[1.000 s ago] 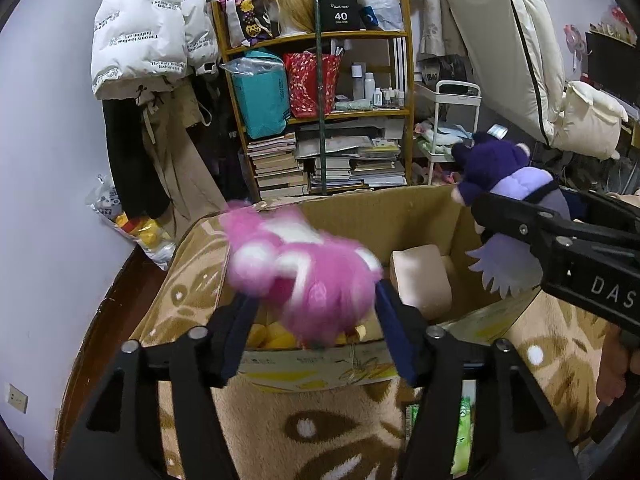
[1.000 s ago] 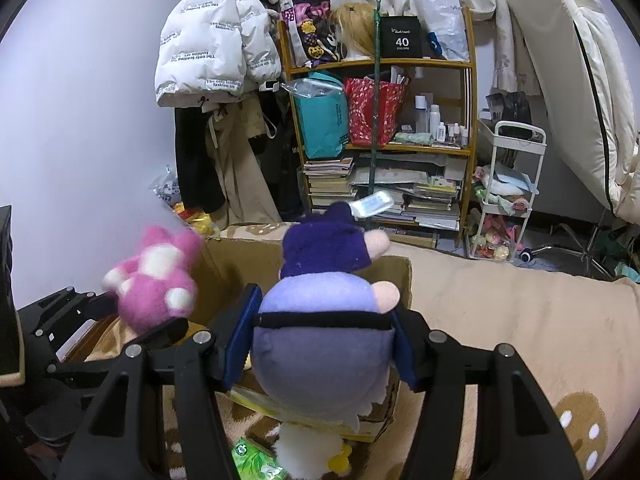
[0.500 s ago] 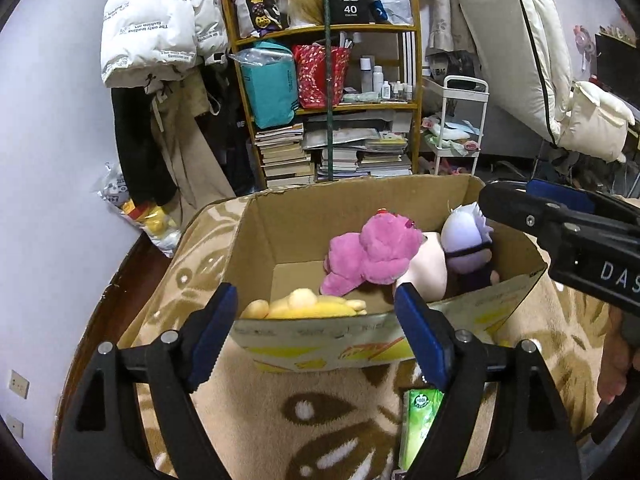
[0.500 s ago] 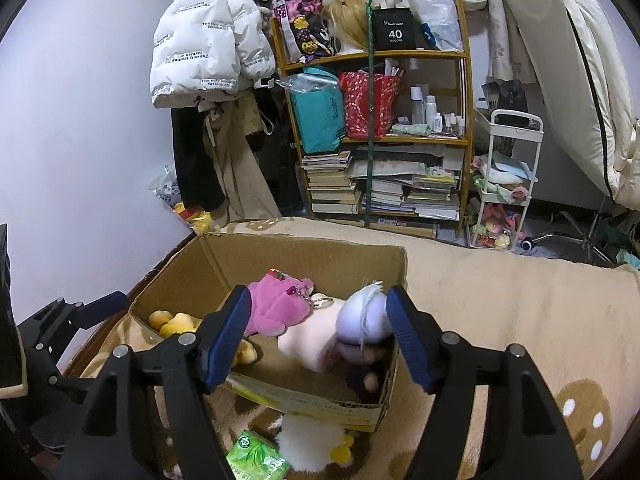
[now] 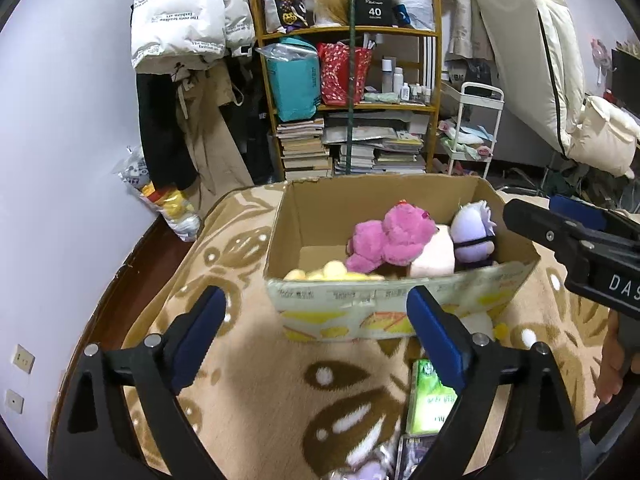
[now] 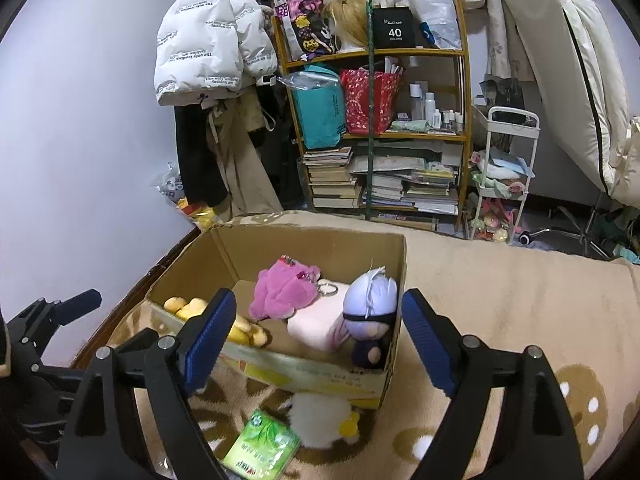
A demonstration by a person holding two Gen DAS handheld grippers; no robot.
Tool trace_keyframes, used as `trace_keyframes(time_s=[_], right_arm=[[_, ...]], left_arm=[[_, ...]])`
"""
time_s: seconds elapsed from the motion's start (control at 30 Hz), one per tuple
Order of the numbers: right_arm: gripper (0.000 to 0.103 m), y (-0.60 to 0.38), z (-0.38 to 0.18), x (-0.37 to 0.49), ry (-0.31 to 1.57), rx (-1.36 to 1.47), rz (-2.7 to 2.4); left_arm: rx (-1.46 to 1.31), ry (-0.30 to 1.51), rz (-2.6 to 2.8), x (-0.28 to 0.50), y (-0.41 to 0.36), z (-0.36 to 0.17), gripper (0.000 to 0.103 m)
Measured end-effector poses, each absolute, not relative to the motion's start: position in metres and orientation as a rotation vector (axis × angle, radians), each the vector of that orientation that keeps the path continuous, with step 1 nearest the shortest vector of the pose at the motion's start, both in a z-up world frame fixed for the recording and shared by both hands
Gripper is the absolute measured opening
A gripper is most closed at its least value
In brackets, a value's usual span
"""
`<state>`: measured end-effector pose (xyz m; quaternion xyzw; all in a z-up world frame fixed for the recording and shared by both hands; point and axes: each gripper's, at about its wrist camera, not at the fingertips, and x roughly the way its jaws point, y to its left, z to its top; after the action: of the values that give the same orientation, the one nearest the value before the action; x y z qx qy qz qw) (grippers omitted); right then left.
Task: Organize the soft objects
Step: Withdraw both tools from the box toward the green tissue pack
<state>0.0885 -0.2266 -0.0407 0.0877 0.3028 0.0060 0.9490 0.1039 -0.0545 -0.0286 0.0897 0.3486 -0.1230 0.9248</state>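
Two claws: left claw (image 5: 316,336) spread wide, holding nothing, hovering just in front of the box; right claw (image 6: 318,338) also spread, holding nothing, over the box's near right corner.
Box: open cardboard box (image 5: 400,308) (image 6: 320,376) on a beige blanket (image 5: 248,384) (image 6: 500,300) with brown eye-like patterns; its near wall carries yellow print.
Pink plush: pink plush (image 5: 390,240) (image 6: 284,294) inside the box, near its middle, leaning on a pale pink pillow (image 5: 434,258) (image 6: 316,326).
Purple plush: lilac and dark purple plush (image 5: 474,234) (image 6: 370,310) in the box's right end, touching the pillow, with a black band around it.
Yellow plush: yellow plush (image 5: 332,272) (image 6: 240,326) against the box's near left wall.
Outside the box: white fluffy toy (image 6: 320,420) with a yellow bit, touching the box's near wall; a green packet (image 5: 430,400) (image 6: 260,452) just nearer than that.
Behind the box: wooden shelf (image 5: 352,36) (image 6: 380,54) with stacked books, a teal bag, a red bag, bottles and a blond wig; a white puffer jacket (image 5: 180,20) (image 6: 208,36) hangs to its left, a small white cart (image 5: 476,136) (image 6: 504,176) stands to its right.
Left of the box: dark wood floor (image 5: 120,304) and a pale wall.
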Motion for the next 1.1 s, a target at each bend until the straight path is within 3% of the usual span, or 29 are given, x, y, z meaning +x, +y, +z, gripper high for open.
trace_keyframes(time_s=[0.3, 0.43, 1.1], right_arm=[[0.091, -0.211, -0.04, 0.066, 0.661, 0.167, 0.033], [0.101, -0.205, -0.04, 0.054, 0.682, 0.164, 0.03], [0.101, -0.19, -0.058, 0.029, 0.813, 0.232, 0.049]], left_arm=[[0.188, 0.737, -0.239, 0.077, -0.043, -0.02, 0.096], [0.201, 0.769, -0.248, 0.066, -0.042, -0.021, 0.096], [0.214, 0.962, -0.236, 0.041, -0.032, -0.05, 0.096]])
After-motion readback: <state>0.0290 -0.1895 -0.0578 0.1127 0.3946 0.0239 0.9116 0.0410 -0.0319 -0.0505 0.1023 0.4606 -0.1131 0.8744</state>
